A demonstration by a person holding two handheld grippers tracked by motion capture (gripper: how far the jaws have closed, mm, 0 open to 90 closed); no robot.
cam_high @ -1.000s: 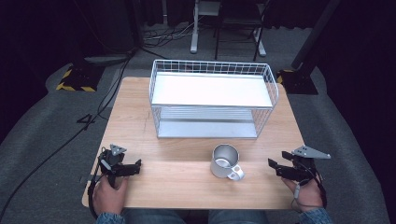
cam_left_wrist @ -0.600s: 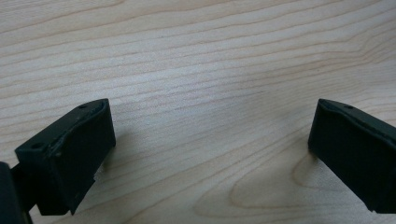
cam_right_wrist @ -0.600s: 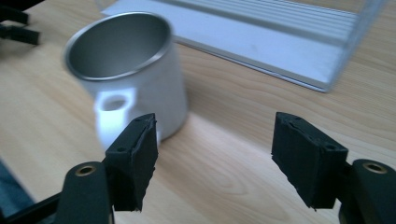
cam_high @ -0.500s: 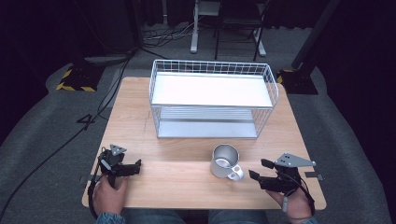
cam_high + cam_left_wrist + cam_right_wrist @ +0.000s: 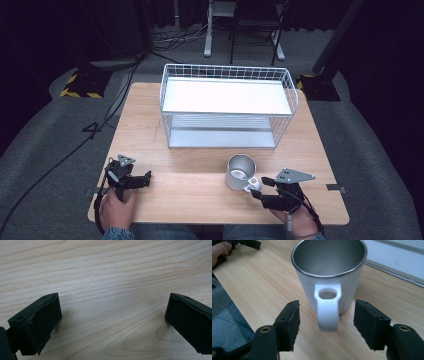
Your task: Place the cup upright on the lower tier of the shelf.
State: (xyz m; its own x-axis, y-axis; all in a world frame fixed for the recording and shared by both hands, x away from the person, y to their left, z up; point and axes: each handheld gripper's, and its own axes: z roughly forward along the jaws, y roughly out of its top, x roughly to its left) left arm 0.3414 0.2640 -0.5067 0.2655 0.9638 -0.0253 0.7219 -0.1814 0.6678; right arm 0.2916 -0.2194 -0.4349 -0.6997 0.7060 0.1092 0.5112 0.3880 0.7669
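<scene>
A white mug (image 5: 240,171) with a steel inside stands upright on the wooden table (image 5: 200,185), in front of the wire rack (image 5: 227,105). Its handle (image 5: 327,307) points at my right gripper (image 5: 258,191), which sits just behind it at the table's front right. In the right gripper view (image 5: 327,323) the handle lies between the two jaws with a gap on each side; the jaws have just been closing and do not touch it. My left gripper (image 5: 145,179) rests at the front left, jaws wide apart over bare wood (image 5: 112,315).
The two-tier white wire rack stands at the back middle of the table, its shelves bare. Beyond the table are dark floor, cables and chair legs (image 5: 240,35). A hand (image 5: 219,250) with the left gripper shows far off in the right gripper view.
My right gripper has slid left from the table's front right corner up to the mug's handle, and its jaws have narrowed. The left gripper and the mug have stayed put.
</scene>
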